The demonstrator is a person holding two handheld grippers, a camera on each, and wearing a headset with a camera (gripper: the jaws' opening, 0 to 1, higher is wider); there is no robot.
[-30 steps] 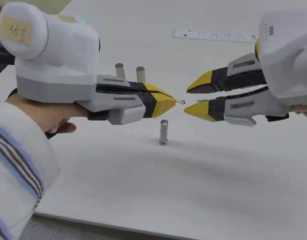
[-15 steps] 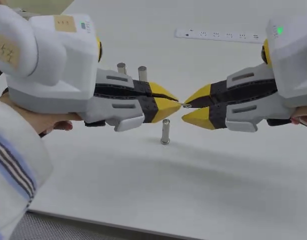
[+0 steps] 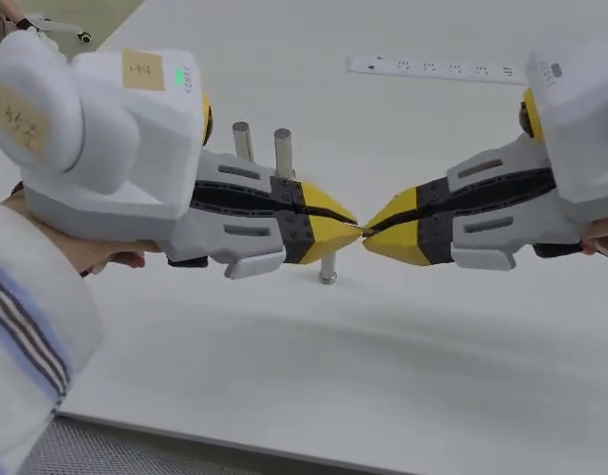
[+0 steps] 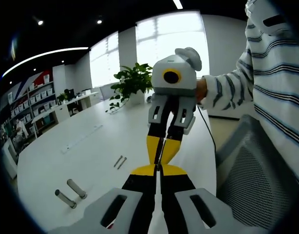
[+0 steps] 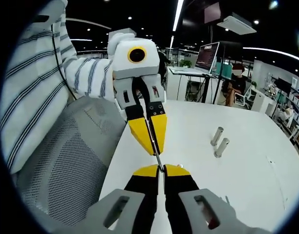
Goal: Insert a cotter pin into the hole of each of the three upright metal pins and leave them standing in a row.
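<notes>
**Cotter pin pinched from both ends above the bench, none fitted yet**

The left gripper (image 3: 346, 220) reaches in from the left with its jaws pressed together. The thin cotter pin (image 3: 360, 228) is caught at their yellow tips. The right gripper (image 3: 371, 230) meets it tip to tip, its jaws also squeezed onto the same wire. In the right gripper view the cotter pin (image 5: 158, 158) runs as a fine line from one pair of tips into the other. This looks like a mid-air re-grip or handover, so the first insertion is not yet begun.

The next move calls for one gripper to let go, leaving the wire sticking out far enough to aim. The free end must then be lined up with the cross-hole of a metal pin, while the other gripper perhaps steadies that pin.

On the white workbench (image 3: 383, 376) the left rear metal pin (image 3: 243, 142) and the right rear metal pin (image 3: 283, 151) stand upright close together behind the left gripper. The front metal pin (image 3: 328, 270) stands just below the meeting tips, with its top hidden by them, so I cannot see its hole. Two spare cotter pins (image 4: 120, 162) appear to lie on the bench in the left gripper view. A power strip (image 3: 433, 70) lies well apart at the far right. The front pin is light and could be toppled by a careless push.
</notes>
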